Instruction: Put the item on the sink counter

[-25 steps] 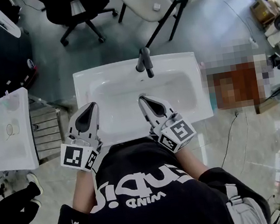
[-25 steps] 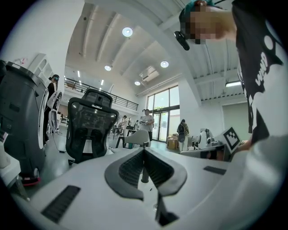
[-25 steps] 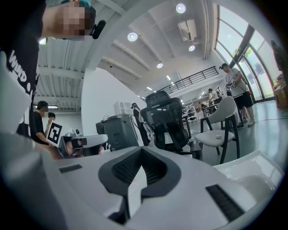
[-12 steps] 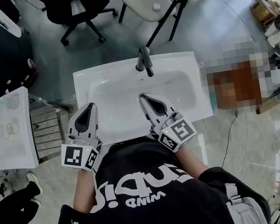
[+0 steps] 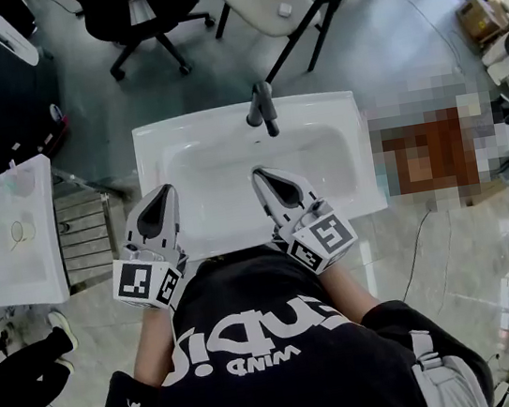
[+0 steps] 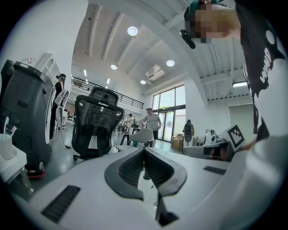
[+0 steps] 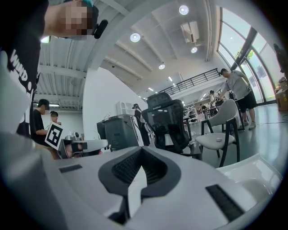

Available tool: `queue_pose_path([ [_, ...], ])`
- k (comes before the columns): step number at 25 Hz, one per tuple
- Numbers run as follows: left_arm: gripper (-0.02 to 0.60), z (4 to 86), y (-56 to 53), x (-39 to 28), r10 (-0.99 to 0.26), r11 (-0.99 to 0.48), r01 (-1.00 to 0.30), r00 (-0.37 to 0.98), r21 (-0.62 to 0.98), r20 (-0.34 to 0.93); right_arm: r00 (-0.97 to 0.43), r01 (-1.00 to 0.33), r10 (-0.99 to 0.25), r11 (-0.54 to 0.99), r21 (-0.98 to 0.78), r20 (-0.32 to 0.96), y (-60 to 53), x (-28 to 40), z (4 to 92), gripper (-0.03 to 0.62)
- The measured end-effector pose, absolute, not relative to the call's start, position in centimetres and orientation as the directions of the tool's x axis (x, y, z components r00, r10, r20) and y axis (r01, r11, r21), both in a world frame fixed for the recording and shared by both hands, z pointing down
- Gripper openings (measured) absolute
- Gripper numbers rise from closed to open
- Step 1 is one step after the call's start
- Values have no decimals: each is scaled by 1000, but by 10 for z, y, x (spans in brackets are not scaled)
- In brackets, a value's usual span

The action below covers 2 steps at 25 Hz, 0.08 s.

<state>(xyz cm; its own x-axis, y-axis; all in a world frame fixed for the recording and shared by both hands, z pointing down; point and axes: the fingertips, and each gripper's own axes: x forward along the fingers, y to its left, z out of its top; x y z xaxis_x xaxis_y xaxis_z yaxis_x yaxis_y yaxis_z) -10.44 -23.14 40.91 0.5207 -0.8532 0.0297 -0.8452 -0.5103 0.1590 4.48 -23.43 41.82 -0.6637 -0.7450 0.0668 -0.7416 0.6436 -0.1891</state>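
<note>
The white sink (image 5: 156, 146) with a dark faucet (image 5: 263, 111) lies straight ahead in the head view. My left gripper (image 5: 165, 198) hovers over the sink's front left rim, and its jaws are shut with nothing between them. My right gripper (image 5: 260, 180) is over the front of the basin, also shut and empty. In the left gripper view the left gripper (image 6: 144, 150) has its jaws pressed together, tip to tip. The right gripper (image 7: 142, 150) looks the same in the right gripper view. I see no loose item on the sink counter or in the basin.
A white side table (image 5: 47, 276) with small things on it stands left of the sink. Beyond the sink are a black office chair (image 5: 137, 16) and a beige chair (image 5: 276, 0). A person's legs (image 5: 15, 376) show at the lower left.
</note>
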Motion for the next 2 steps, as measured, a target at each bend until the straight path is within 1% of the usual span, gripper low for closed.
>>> queue_pose_path([
  [2,21,410,-232,-102,-853,-510,-847,520,148,35,-665,-741,-744,644,-189,69,-235,45,418,18],
])
